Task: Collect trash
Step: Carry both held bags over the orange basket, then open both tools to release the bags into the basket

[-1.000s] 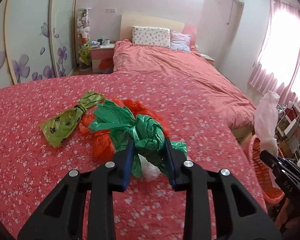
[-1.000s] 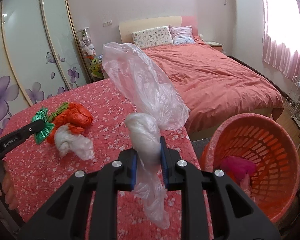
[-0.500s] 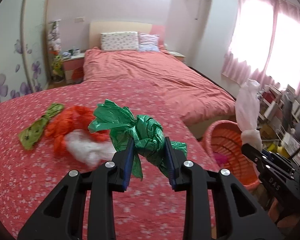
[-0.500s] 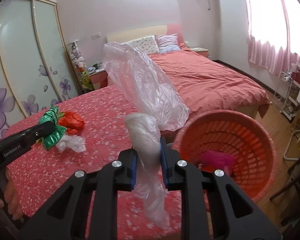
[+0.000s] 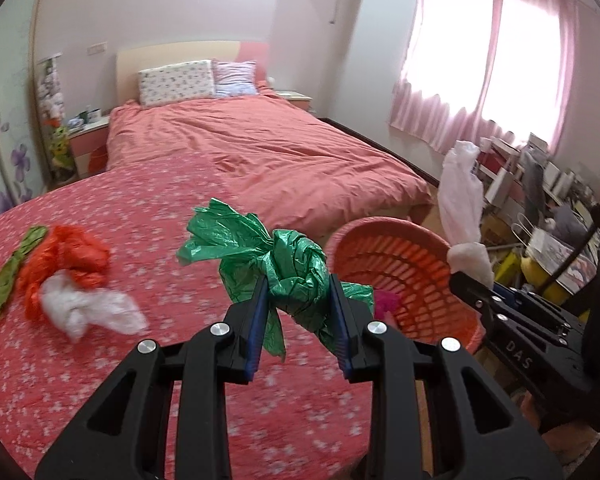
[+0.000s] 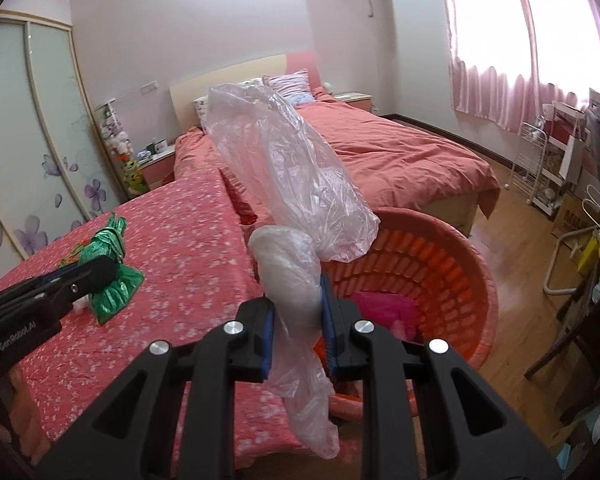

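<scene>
My left gripper (image 5: 298, 304) is shut on a knotted green plastic bag (image 5: 284, 264), held above the red flowered bedspread (image 5: 140, 380). My right gripper (image 6: 298, 312) is shut on a knotted clear plastic bag (image 6: 288, 184) in front of the orange basket (image 6: 452, 264). The basket (image 5: 400, 256) stands on the floor off the bed's right edge, with something pink (image 6: 384, 308) inside. On the bedspread lie an orange bag (image 5: 66, 258), a white bag (image 5: 84, 310) and an olive-green bag (image 5: 10, 272). The left view shows the right gripper (image 5: 474, 280) with its clear bag (image 5: 462, 204); the right view shows the left gripper (image 6: 100, 272) with the green bag (image 6: 108, 276).
A second bed (image 5: 260, 148) with pillows lies beyond. Pink curtains (image 5: 480, 60) cover the window at right. Shelves and clutter (image 6: 572, 168) line the right wall over a wooden floor (image 6: 508, 232). A wardrobe with flower prints (image 6: 32, 140) stands at left.
Both grippers have swung right with their bags, from over the bedspread toward the orange basket. The orange, white and olive bags have slid to the left of the left view.
</scene>
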